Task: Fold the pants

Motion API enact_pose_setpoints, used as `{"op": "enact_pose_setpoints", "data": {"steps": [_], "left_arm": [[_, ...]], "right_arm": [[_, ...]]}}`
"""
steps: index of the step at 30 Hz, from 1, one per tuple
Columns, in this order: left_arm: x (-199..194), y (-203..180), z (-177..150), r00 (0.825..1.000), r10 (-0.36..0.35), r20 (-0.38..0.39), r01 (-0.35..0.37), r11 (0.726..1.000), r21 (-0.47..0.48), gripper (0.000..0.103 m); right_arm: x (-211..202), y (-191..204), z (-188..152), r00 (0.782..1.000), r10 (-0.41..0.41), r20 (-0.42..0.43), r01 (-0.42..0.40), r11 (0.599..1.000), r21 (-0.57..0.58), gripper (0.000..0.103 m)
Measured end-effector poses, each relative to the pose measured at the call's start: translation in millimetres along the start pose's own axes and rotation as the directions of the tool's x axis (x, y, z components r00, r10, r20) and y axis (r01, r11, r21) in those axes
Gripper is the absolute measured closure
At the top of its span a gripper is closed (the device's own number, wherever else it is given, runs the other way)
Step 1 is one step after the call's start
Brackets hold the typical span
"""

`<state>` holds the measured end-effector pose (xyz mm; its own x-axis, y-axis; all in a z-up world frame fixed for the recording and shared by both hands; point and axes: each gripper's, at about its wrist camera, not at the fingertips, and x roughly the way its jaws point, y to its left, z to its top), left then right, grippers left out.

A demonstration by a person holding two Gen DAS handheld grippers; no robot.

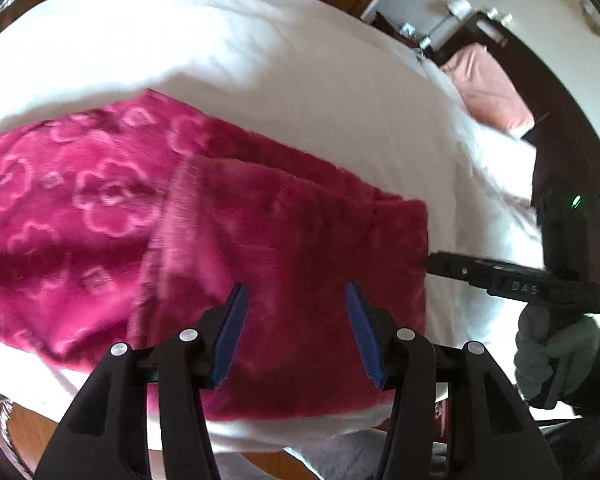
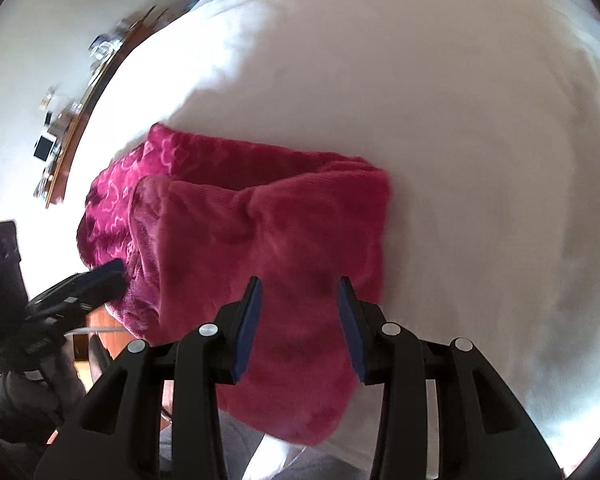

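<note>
Pants (image 1: 204, 216) first, starting at the left of my left wrist view: magenta fleece with a pale flower print, lying on the white bedding (image 1: 240, 60). The printed stretch runs off toward the left edge of that view. Moving right, a plain, unprinted panel lies doubled over it, so I judge one fold is already down. My left gripper (image 1: 296, 304) hangs above that panel with its blue pads spread, nothing pinched between them. Further right, just off the square right-hand edge of the cloth, I see my right gripper (image 1: 512, 280) in a gloved hand (image 1: 548, 356).

Switching to the right wrist view, same order: the left gripper pokes in at the left beside the printed end, then the folded panel fills the middle. My right gripper's pads sit apart over the fleece, gripping nothing as far as I can tell.

Long axis runs left to right across the bed. Bundle looks long yet, so I reckon another fold along its length is left, plus smoothing.
</note>
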<state>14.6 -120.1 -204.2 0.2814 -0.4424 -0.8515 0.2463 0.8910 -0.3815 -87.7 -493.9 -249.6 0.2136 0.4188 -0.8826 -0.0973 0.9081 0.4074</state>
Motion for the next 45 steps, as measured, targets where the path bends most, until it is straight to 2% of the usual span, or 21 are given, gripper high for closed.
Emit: {"op": "enact_pose_setpoints", "data": {"steps": [5, 10, 16, 23, 32, 35, 41, 45], "left_arm": [[52, 12, 12, 0.992, 0.116, -0.049, -0.116, 0.993, 0.009, 0.052], [58, 20, 22, 0.990, 0.134, -0.043, -0.135, 0.991, -0.018, 0.052], [65, 18, 28, 0.988, 0.146, -0.052, -0.148, 0.988, -0.039, 0.052], [52, 29, 27, 0.993, 0.094, -0.069, -0.098, 0.993, -0.064, 0.052], [16, 51, 35, 0.998, 0.063, -0.025, -0.065, 0.992, -0.109, 0.051], [3, 62, 36, 0.998, 0.066, -0.010, -0.066, 0.991, -0.120, 0.050], [-20, 93, 30, 0.997, 0.076, -0.003, -0.076, 0.985, -0.155, 0.046], [-32, 121, 25, 0.995, 0.097, -0.006, -0.096, 0.974, -0.206, 0.042]], "right_arm": [[32, 4, 22, 1.000, -0.016, -0.027, 0.016, 1.000, -0.022, 0.063], [55, 1, 34, 0.998, -0.038, -0.051, 0.037, 0.999, -0.035, 0.063], [60, 3, 35, 0.996, -0.073, -0.050, 0.071, 0.997, -0.034, 0.063], [47, 18, 35, 0.989, -0.145, -0.035, 0.143, 0.989, -0.041, 0.063], [31, 48, 48, 0.976, -0.217, 0.018, 0.218, 0.975, -0.030, 0.063], [29, 67, 56, 0.968, -0.245, 0.049, 0.248, 0.967, -0.061, 0.063], [29, 122, 69, 0.966, -0.239, 0.101, 0.253, 0.954, -0.164, 0.063], [35, 151, 74, 0.966, -0.231, 0.118, 0.252, 0.944, -0.214, 0.054]]}}
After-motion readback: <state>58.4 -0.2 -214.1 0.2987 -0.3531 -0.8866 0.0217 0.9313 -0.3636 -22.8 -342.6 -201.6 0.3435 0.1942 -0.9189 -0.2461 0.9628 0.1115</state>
